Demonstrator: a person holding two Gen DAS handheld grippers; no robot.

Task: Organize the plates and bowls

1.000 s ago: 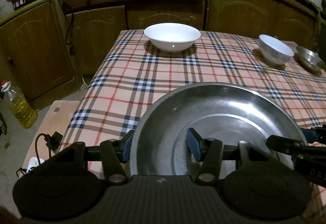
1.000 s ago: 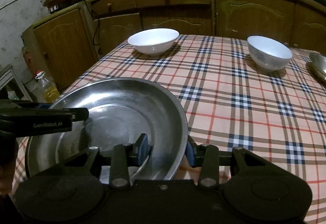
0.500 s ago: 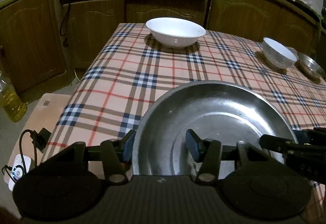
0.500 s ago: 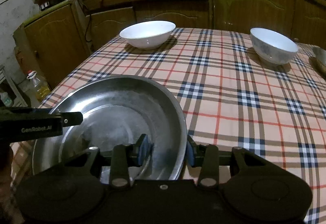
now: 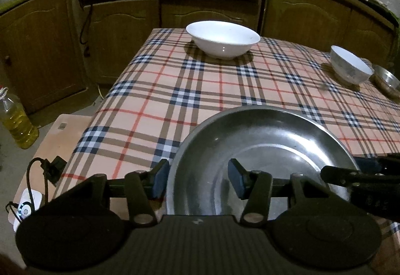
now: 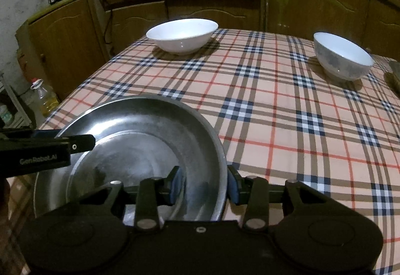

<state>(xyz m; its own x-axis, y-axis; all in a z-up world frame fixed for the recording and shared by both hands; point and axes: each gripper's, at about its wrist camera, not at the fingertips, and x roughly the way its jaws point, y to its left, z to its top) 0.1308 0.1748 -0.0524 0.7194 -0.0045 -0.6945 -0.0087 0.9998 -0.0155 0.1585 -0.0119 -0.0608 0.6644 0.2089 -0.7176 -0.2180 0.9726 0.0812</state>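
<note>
Both views had tipped lower than a second earlier, so the cupboards sat higher in frame, while the large round stainless-steel plate (image 5: 262,150) kept its place between the fingers of both tools. That plate lay at the near corner of the table covered with a beige, red and navy plaid cloth (image 5: 200,89).

The left gripper (image 5: 197,181) straddled the plate's left rim, one blue pad outside the edge and the other over the metal inside; its jaws stood partly apart, and whether the pads pressed the rim could not be told. The right gripper (image 6: 203,185) straddled the plate's right rim likewise, its outer pad looking to touch the edge, its grip equally uncertain.

Beyond the steel plate, near the far edge of the table, stood a wide shallow white ceramic bowl (image 5: 222,39). To the plate's far right stood a smaller, deeper white bowl with a faint grey pattern (image 6: 342,59), and just beside that a small metal dish (image 5: 387,79), cut off by the frame. Left of the plate, on the floor, stood a plastic bottle of yellow oil (image 5: 16,122).
</note>
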